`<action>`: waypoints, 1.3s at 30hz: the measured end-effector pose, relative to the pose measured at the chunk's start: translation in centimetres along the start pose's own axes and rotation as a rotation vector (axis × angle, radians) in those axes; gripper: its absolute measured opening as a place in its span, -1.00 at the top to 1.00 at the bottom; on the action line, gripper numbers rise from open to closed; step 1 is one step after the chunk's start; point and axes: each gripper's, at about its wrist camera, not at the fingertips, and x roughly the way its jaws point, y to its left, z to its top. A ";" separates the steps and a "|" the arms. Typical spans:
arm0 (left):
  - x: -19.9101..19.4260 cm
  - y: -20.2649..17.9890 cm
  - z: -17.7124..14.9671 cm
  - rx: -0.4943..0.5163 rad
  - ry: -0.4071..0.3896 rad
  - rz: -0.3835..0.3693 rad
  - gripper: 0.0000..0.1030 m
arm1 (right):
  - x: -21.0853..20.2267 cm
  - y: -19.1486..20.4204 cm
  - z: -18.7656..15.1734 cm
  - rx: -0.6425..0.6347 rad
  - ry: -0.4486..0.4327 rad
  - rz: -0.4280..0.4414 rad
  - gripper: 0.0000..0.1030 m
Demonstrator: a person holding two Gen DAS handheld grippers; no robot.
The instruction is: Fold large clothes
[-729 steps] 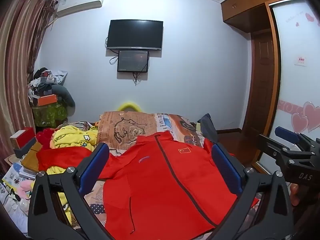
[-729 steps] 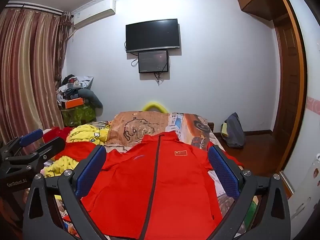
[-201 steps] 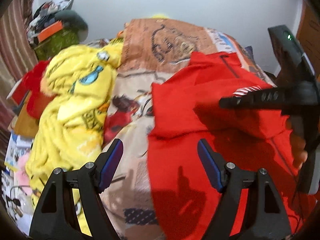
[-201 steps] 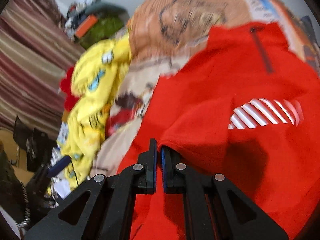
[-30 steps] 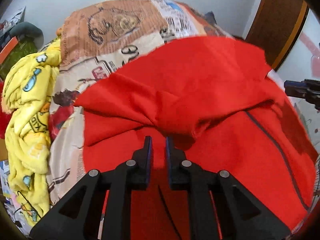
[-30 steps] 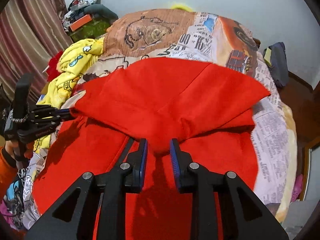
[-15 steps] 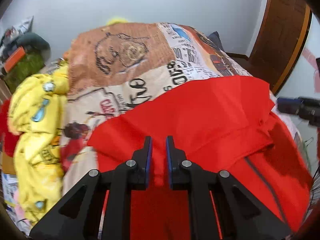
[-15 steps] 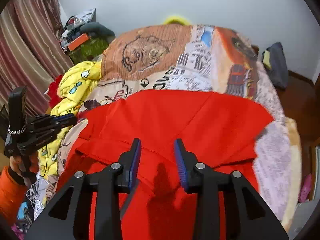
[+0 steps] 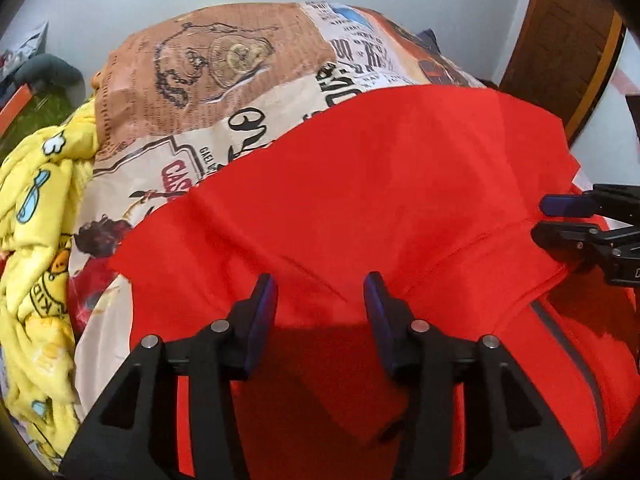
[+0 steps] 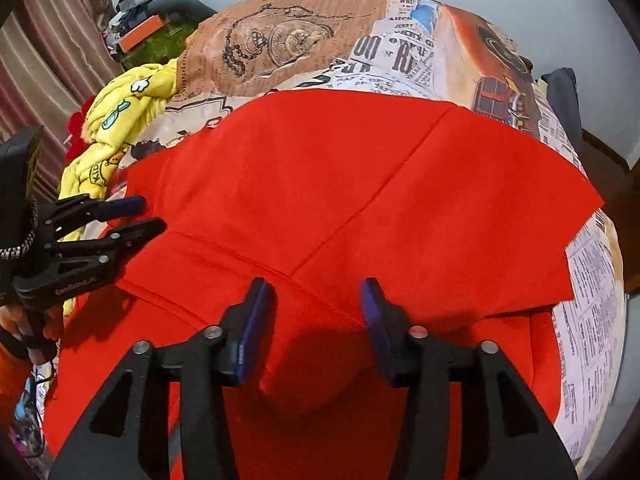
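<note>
At the far left a yellow cartoon blanket [image 9: 38,216] is lying bunched along the edge of the bed, beside the printed bedspread [image 9: 224,60]. Moving right, the left gripper [image 9: 320,304] is hovering with its jaws parted wide and nothing between them, just over the near edge of the red jacket [image 9: 380,184], which is lying across the middle of the bed with its far part doubled toward the camera over the lower part. Further right, the right gripper [image 10: 318,308] is standing equally wide and empty above the same folded edge. By my reading, the fold-over is being let go, and the next move is calling for a fresh grip on one side of the jacket to make a second fold, keeping the layers lined up.
</note>
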 end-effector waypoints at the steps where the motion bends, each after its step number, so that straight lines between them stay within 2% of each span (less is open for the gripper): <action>1: -0.2 0.3 -0.3 -0.008 -0.003 0.000 0.11 | -0.2 -0.2 -0.1 0.006 0.003 -0.023 -0.18; 3: -0.7 0.7 -0.8 -0.014 -0.008 0.017 0.08 | -0.5 -0.4 -0.4 0.019 -0.002 -0.077 -0.38; 7: -1.6 1.7 -2.2 -0.032 -0.003 0.076 -0.15 | -1.3 -0.9 -1.3 0.027 0.006 -0.099 -0.39; 11: -2.9 3.2 -3.8 -0.078 -0.006 0.098 -0.39 | -2.9 -1.0 -2.4 0.021 -0.002 -0.166 -0.39; 15: -4.5 4.0 -5.3 -0.063 0.020 0.145 -0.39 | -4.7 -1.1 -3.4 0.016 -0.023 -0.201 -0.39; 21: -7.6 5.1 -7.2 -0.091 0.010 0.154 -0.41 | -7.6 -1.4 -5.3 0.043 -0.045 -0.224 -0.39; 25: -9.3 6.0 -8.9 -0.129 0.021 0.125 -0.62 | -8.9 -1.7 -6.9 0.067 -0.035 -0.211 -0.39; 29: -9.5 6.7 -10.9 -0.146 0.069 0.094 -0.62 | -9.4 -1.9 -8.8 0.079 -0.016 -0.198 -0.39; 32: -9.1 7.4 -12.9 -0.189 0.128 0.045 -0.62 | -9.3 -2.5 -10.5 0.099 0.016 -0.203 -0.39; 34: -8.6 8.0 -14.5 -0.228 0.174 0.011 -0.62 | -9.1 -3.0 -11.6 0.127 0.046 -0.192 -0.39; 37: -7.8 8.4 -16.4 -0.262 0.218 0.004 -0.62 | -8.7 -3.7 -13.2 0.181 0.089 -0.188 -0.39; 39: -7.4 8.7 -17.6 -0.298 0.242 -0.020 -0.62 | -8.9 -4.3 -14.1 0.213 0.078 -0.169 -0.39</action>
